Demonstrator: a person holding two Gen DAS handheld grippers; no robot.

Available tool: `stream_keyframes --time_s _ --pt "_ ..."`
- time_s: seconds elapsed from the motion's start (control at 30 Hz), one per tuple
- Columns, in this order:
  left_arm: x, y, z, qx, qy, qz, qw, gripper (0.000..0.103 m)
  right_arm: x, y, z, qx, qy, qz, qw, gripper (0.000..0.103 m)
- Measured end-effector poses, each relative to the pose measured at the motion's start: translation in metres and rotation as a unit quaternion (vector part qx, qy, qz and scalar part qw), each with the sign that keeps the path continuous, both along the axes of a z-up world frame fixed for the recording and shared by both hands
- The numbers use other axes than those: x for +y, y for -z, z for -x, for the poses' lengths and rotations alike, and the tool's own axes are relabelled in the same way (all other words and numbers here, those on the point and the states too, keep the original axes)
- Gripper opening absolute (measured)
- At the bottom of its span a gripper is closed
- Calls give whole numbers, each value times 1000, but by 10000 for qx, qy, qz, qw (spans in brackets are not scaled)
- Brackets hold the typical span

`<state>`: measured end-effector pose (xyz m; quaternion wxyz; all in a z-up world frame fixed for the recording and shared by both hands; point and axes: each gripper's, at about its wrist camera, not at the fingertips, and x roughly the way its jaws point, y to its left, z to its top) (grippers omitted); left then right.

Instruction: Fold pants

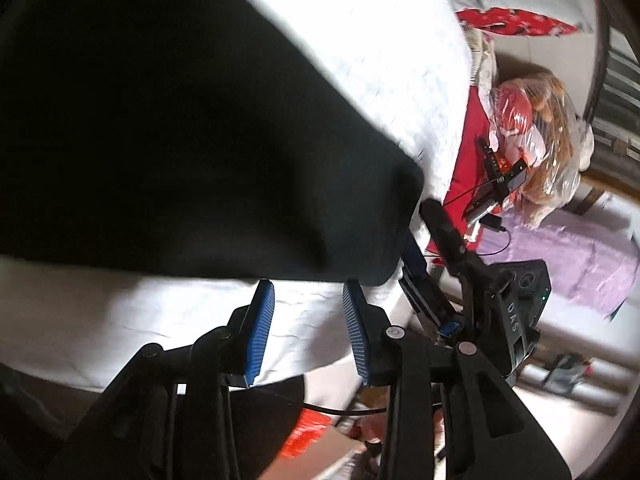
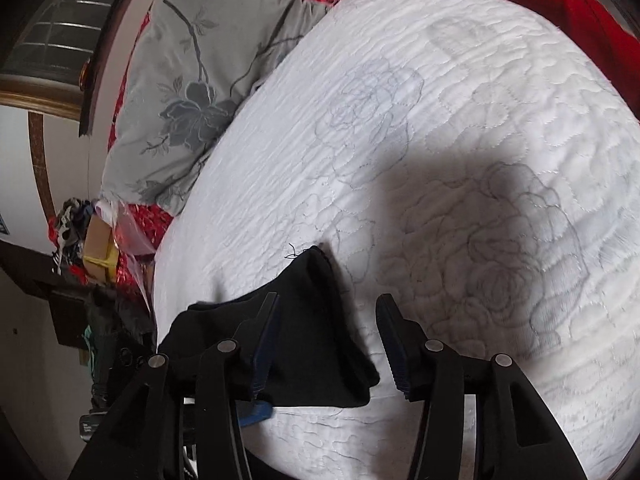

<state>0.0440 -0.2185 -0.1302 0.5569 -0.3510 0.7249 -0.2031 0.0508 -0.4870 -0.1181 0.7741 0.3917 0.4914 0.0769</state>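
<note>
On quilted white bedspread (image 2: 460,100), limp black pants (image 1: 160,140).

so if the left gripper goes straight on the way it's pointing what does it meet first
Most likely the black pants: their near edge lies just past the open left gripper, with only a strip of white quilt between. Depth is hard to judge in this view.
</note>
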Motion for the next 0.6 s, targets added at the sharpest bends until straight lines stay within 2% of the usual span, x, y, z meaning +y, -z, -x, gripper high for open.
stream_keyframes --time_s 0.1,0.3,0.6 --pt "-3 6 3 111 -132 -10 9999 33 -1 3 -9 11 -127 -37 9999 53" --pt "2 4 4 62 -717 63 9974 33 -1 12 -24 78 -344 -371 9987 56" --pt "-18 9 4 85 -910 -105 9958 33 8 18 -55 283 -874 -681 9934 60"
